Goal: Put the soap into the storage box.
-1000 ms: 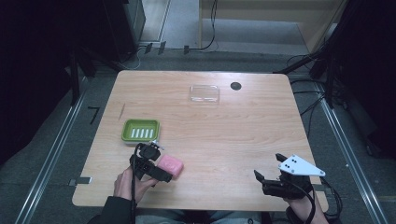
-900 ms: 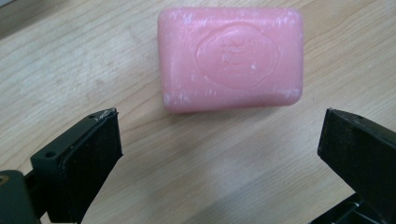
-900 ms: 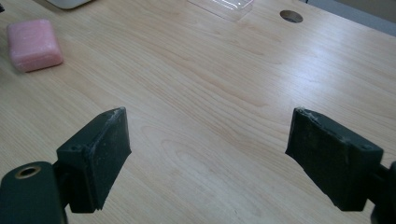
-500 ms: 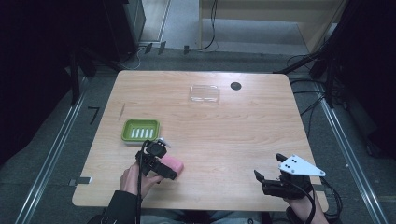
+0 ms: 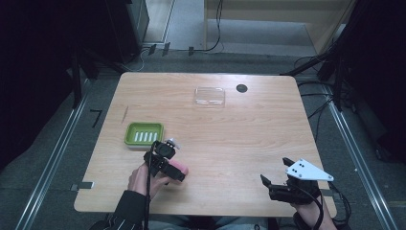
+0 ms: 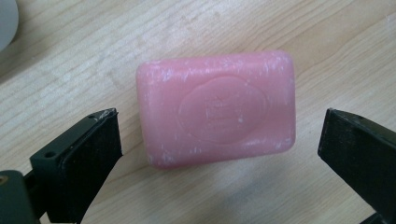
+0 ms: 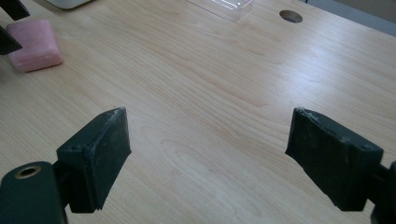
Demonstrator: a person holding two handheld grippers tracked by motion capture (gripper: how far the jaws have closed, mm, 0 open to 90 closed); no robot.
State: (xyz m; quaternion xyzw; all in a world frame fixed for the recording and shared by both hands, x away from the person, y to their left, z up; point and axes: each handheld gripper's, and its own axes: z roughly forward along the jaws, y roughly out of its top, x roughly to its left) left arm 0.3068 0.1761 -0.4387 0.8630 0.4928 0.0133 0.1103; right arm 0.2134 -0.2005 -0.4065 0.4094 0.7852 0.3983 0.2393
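High view shows my one tabletop [image 5: 249,129], one green dish [image 5: 143,133] and one pink soap [image 6: 217,107], half hidden under my wide-open left tool [image 6: 219,140], lying untouched between its jaws; my right tool [image 7: 210,154] gapes empty.

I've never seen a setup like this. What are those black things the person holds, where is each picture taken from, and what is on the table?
A person sits at a wooden table and holds a hand-worked clamp with two black jaws in each hand. The high view looks down from above. The other two come from small cameras riding on the clamps, looking along their jaws.

The left gripper is open, its jaws either side of a pink soap that lies flat on the wood; neither jaw touches it, so nothing is held. The right gripper is open too, over bare wood near the table's front edge.

Also on the table: a green soap dish just beyond the soap, a clear plastic lid at the far side, and a dark round hole beside it.
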